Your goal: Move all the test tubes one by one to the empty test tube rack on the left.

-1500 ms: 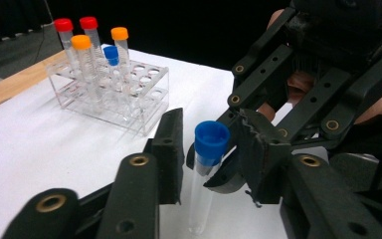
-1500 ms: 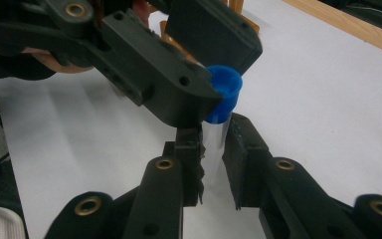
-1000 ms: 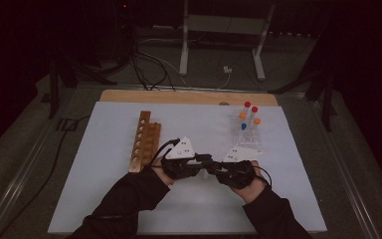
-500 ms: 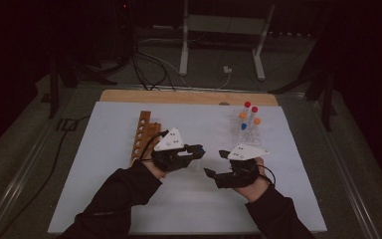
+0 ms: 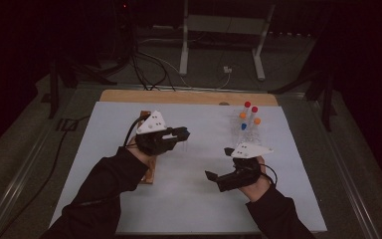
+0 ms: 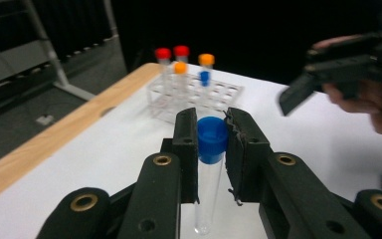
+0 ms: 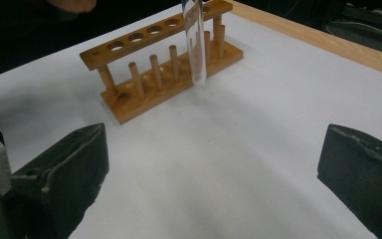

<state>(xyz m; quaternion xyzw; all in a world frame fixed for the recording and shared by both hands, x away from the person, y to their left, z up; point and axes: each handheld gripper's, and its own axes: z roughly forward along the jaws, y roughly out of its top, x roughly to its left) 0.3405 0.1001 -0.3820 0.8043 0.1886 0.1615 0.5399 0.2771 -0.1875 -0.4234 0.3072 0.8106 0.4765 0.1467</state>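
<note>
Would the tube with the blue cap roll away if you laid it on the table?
Probably. The tube looks round and smooth, so it would likely roll on the flat table. It looks clear, thin-walled and empty, so likely light and breakable. The left gripper pinches it just at the cap, so it might swing.

High view — fixed above the person's side, facing twelve o'clock and down, far off, taking in the whole white table [image 5: 288,199]. Left gripper view — close and low, facing the clear rack [image 6: 194,94] at about one o'clock. Right gripper view — close, facing the wooden rack [image 7: 164,74] toward nine o'clock. All three share the tabletop.
</note>
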